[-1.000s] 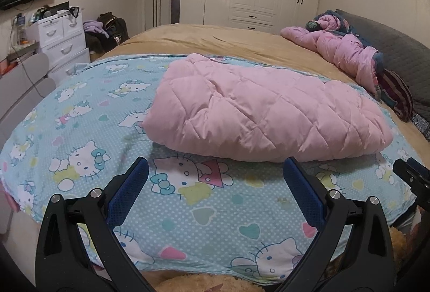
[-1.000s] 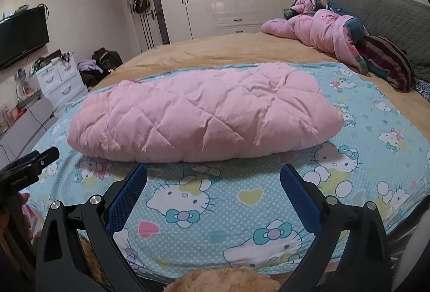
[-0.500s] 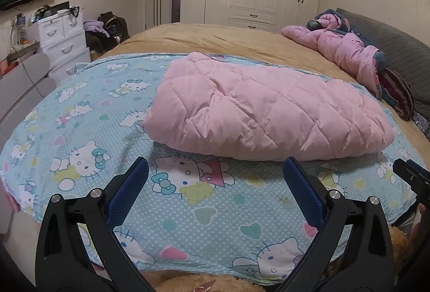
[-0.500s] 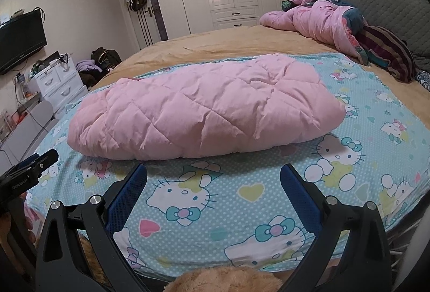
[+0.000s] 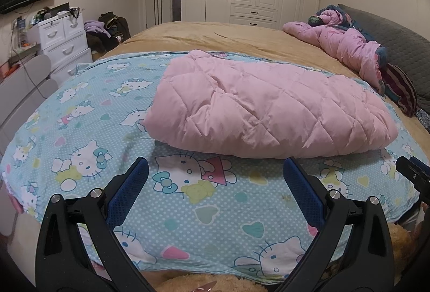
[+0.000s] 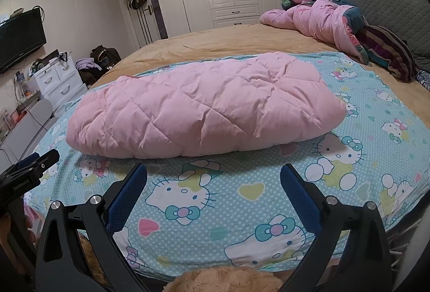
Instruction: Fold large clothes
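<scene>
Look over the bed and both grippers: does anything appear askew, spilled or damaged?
Nothing stands out. The pink quilted garment lies folded on the cartoon-print sheet; left gripper and right gripper are open, holding nothing.

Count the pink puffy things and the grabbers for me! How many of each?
Pink puffy things: 2, the folded pink quilted coat and the pink bundle near the headboard.
Grabbers: 2, the left gripper and right gripper, both open and empty.
Total: 4
</scene>
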A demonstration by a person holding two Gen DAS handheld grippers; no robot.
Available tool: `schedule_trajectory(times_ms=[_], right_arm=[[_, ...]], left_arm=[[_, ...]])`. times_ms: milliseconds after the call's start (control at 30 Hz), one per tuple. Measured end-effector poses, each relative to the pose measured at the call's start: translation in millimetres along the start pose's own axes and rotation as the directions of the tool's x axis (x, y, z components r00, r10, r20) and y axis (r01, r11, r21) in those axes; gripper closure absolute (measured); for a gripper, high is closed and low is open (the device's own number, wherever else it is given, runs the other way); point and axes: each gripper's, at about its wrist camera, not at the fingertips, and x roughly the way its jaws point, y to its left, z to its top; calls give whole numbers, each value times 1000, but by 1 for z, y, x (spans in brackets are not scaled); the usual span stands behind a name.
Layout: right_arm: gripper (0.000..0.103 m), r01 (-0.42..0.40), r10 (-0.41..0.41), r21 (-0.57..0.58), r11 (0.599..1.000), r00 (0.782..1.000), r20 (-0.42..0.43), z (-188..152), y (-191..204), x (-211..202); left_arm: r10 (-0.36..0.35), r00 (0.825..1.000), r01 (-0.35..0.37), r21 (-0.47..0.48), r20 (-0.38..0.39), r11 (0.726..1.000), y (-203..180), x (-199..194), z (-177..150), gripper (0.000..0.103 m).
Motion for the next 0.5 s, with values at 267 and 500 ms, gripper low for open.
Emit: schedule_trajectory(times_ms=[267, 500], right_arm=[[4, 1, -1, 0, 1000, 1000, 0, 0, 0, 0], [4, 1, -1, -1, 1000, 1000, -2, 0, 0, 0]], left_arm=[[1, 1000, -1, 0, 0, 1000, -1, 1, 0, 9], [2, 1000, -2, -1, -1, 1000, -1, 1, 0, 9]])
